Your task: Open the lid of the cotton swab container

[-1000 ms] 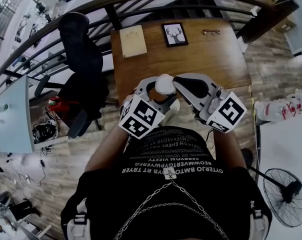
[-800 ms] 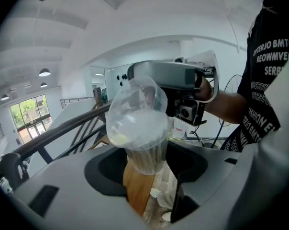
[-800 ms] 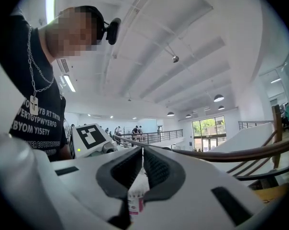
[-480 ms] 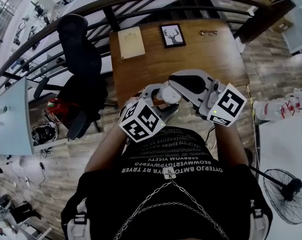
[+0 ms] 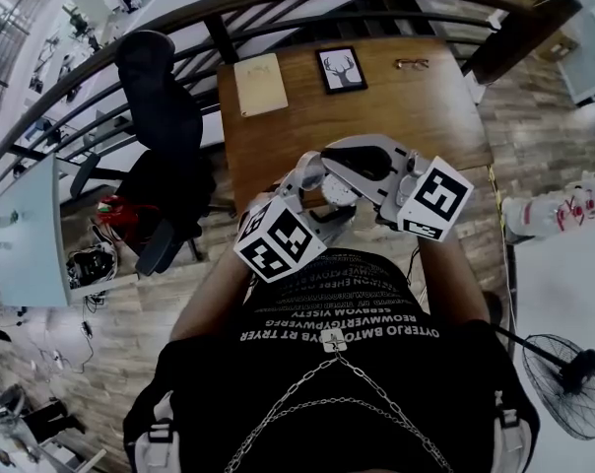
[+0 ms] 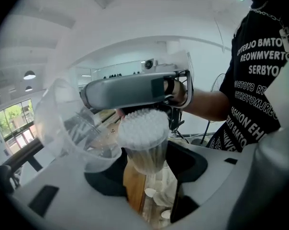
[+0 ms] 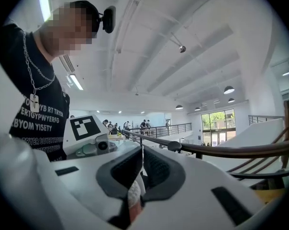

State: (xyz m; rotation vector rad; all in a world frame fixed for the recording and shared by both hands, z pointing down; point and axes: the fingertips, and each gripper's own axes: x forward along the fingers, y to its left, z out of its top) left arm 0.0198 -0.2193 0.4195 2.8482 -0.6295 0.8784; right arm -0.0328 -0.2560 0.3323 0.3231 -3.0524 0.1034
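Note:
The cotton swab container (image 6: 145, 145) is a clear cup packed with white swab heads. It stands between the jaws of my left gripper (image 6: 144, 163), whose wide-set pads press its sides. Its clear lid (image 6: 70, 126) is tipped open to the left. My right gripper (image 6: 87, 97) lies across the top of the cup, with its tip at the lid's upper rim. In the right gripper view, the right gripper (image 7: 142, 159) has its pads together on a thin edge. In the head view both the left gripper (image 5: 320, 197) and the right gripper (image 5: 310, 159) hover near the container (image 5: 339, 193) in front of my chest.
Beyond the grippers is a wooden table (image 5: 406, 106) with a framed deer picture (image 5: 341, 68), a tan pad (image 5: 261, 82) and glasses (image 5: 416, 64). A black chair (image 5: 160, 87) stands left of it, and a curved railing runs behind. A floor fan (image 5: 563, 387) stands at lower right.
The right gripper has swung left across the container's top, which now partly hides under it. The left gripper and container shifted slightly right and nearer my body.

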